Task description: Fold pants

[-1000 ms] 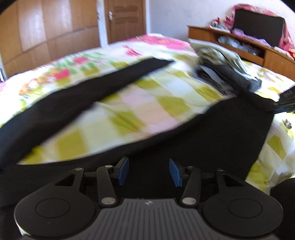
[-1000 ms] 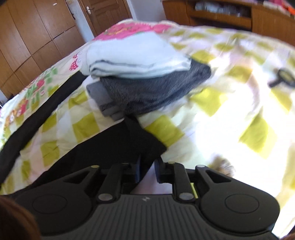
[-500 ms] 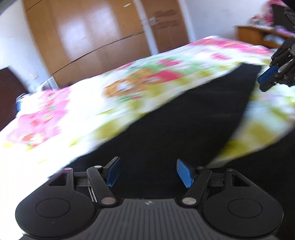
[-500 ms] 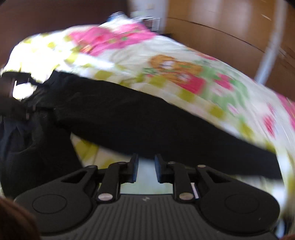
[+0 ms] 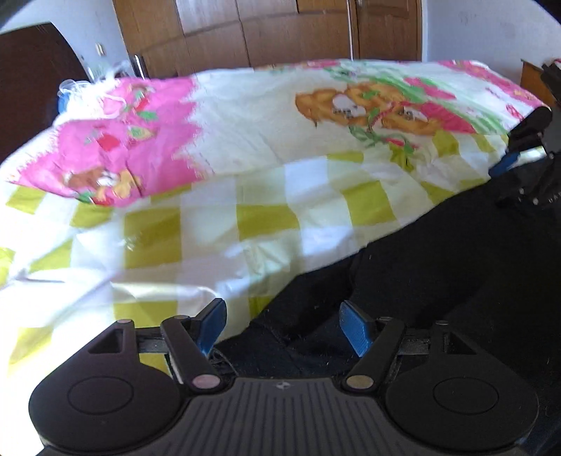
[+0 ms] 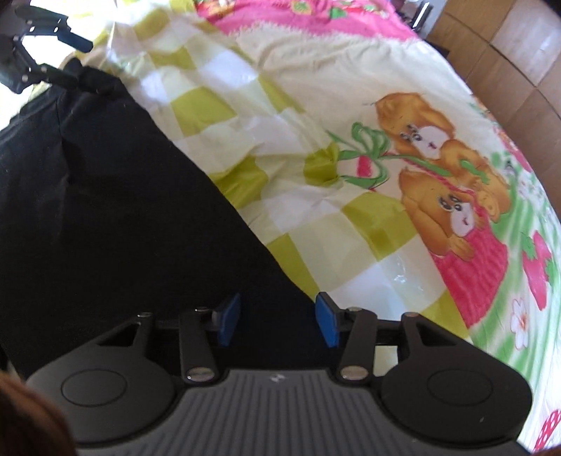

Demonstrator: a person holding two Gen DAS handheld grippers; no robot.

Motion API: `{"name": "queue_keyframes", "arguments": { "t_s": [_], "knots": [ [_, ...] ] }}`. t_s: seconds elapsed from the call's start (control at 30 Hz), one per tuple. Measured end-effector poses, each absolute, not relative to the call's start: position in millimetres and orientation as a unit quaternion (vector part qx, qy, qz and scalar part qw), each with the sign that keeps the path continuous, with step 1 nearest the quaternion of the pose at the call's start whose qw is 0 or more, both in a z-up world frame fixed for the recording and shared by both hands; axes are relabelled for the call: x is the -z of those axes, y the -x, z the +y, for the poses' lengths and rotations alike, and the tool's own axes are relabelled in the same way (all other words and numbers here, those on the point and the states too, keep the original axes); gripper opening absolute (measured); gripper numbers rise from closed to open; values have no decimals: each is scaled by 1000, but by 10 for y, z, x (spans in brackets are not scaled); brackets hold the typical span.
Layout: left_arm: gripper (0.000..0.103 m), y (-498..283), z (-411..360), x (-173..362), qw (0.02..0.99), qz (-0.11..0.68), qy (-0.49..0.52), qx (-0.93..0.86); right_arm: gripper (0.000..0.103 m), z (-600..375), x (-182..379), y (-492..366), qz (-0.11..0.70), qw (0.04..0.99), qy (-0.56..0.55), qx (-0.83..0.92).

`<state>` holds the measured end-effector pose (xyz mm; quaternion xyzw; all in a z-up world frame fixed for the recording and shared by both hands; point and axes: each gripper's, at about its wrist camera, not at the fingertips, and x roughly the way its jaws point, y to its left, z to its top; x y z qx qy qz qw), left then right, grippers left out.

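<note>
Black pants (image 5: 438, 266) lie flat on a bed with a yellow-checked, cartoon-print sheet (image 5: 266, 182). In the left wrist view my left gripper (image 5: 282, 324) is open, its blue pads either side of the pants' edge near the bottom. My right gripper shows at the far right (image 5: 515, 154) over the pants' far end. In the right wrist view the pants (image 6: 105, 217) fill the left half; my right gripper (image 6: 277, 321) is open over their edge, holding nothing. The left gripper's fingers (image 6: 52, 75) show at the top left, at the pants' other end.
A pink patterned area of the sheet (image 5: 115, 147) lies at the left. Wooden wardrobe doors (image 5: 280, 31) stand behind the bed. A dark headboard or furniture (image 5: 31, 87) is at the far left. The bed's edge runs along the right in the right wrist view.
Both grippers have swung round to the pants' long edge. The right gripper, shut before, is now open. The left gripper has stayed open.
</note>
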<state>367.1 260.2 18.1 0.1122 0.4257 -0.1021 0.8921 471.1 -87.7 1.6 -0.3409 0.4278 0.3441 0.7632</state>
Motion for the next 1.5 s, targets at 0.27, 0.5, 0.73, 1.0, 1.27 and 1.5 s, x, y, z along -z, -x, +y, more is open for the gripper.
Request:
{"name": "queue_keyframes", "arguments": {
  "t_s": [0.27, 0.5, 0.73, 1.0, 1.27, 1.5],
  "knots": [
    [87, -3704, 2639, 1, 857, 476, -151, 128, 47, -902, 110, -4962, 489, 734, 306, -358],
    [44, -3759, 2532, 69, 849, 489, -157, 122, 6, -895, 190, -4860, 480, 755, 282, -348],
    [26, -3571, 2447, -155, 870, 456, -161, 101, 5, -980, -107, -4592, 429, 802, 262, -321],
    [26, -2467, 2470, -879, 919, 361, -118, 107, 5, -1460, -1147, -3309, 336, 847, 221, -349],
    [26, -1062, 2526, -568, 920, 366, -89, 105, 5, -1564, -1126, -1564, 380, 832, 178, -363],
    [26, -585, 2522, -45, 915, 384, -84, 93, 5, -1259, -286, -896, 481, 788, 169, -346]
  ]
}}
